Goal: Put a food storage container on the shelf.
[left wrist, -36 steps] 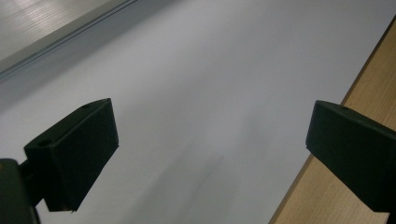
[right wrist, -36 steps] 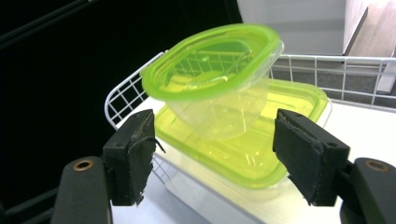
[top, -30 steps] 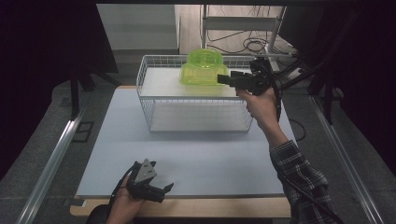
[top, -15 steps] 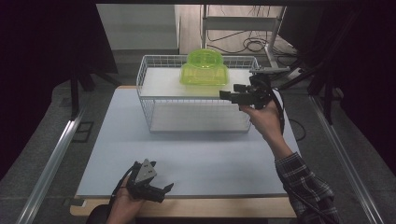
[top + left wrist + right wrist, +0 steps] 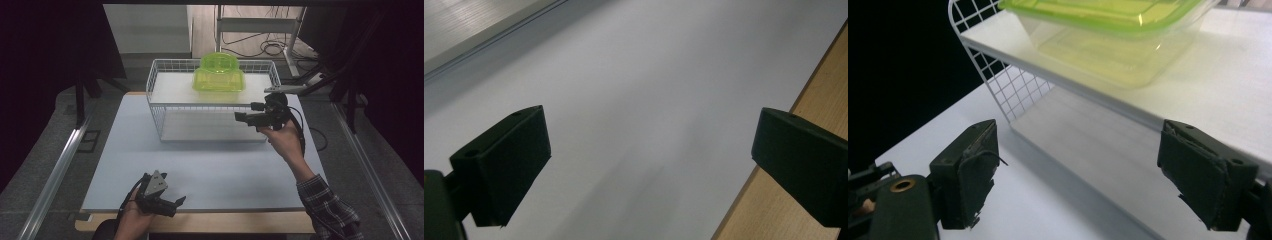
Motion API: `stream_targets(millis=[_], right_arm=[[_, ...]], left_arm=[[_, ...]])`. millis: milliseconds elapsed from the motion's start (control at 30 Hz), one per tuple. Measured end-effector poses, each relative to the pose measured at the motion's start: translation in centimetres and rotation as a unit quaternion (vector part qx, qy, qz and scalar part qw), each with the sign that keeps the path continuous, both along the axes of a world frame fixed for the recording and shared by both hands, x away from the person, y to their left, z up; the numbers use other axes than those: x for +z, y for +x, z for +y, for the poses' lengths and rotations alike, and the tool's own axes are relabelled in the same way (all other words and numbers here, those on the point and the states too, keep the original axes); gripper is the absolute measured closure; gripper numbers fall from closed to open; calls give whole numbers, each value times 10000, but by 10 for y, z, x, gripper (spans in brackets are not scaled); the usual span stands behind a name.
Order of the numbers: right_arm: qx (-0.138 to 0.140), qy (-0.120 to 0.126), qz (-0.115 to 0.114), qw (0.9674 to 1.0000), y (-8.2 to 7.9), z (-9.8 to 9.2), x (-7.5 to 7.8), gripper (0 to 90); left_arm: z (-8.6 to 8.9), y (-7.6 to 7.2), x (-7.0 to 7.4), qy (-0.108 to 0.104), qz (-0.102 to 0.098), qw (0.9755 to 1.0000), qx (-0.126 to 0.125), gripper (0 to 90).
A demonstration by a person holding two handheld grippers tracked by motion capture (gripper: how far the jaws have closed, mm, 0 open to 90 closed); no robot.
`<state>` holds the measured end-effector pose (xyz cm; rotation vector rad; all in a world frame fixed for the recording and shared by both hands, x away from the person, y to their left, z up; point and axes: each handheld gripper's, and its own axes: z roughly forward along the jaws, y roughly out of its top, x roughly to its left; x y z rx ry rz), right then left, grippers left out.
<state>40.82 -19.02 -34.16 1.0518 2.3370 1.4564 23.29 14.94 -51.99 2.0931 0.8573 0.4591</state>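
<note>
green container (image 5: 219, 73) sits above the right tool (image 5: 248, 112).

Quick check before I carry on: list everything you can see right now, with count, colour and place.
Container: one, translucent green with lid, on the rack's upper shelf.
Wire rack: one, white, two shelves, far half of the mat.
Mat: one, pale grey, covering the tabletop.
Table: one, light wood, edge showing beyond the mat.
Left gripper: one, black, open, low at the mat's near edge, nothing between its jaws.
Right gripper: one, black, open, jaws just widened, at the rack's right front, holding nothing.
</note>
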Motion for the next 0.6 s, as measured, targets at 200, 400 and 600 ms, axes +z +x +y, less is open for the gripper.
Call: stream_targets(millis=[200,400,600], right_arm=[[56,-93,20,9999,-7,-2,-9,146],[10,-177,42,9998,-15,-7,-21,116],[43,-252,61,9997,-25,-12,-38,86]], left_arm=[[0,0,0,30,6,10000,-2,21],[-1,0,0,16,6,10000,9,21],[-1,0,-1,56,7,10000,-2,21]])
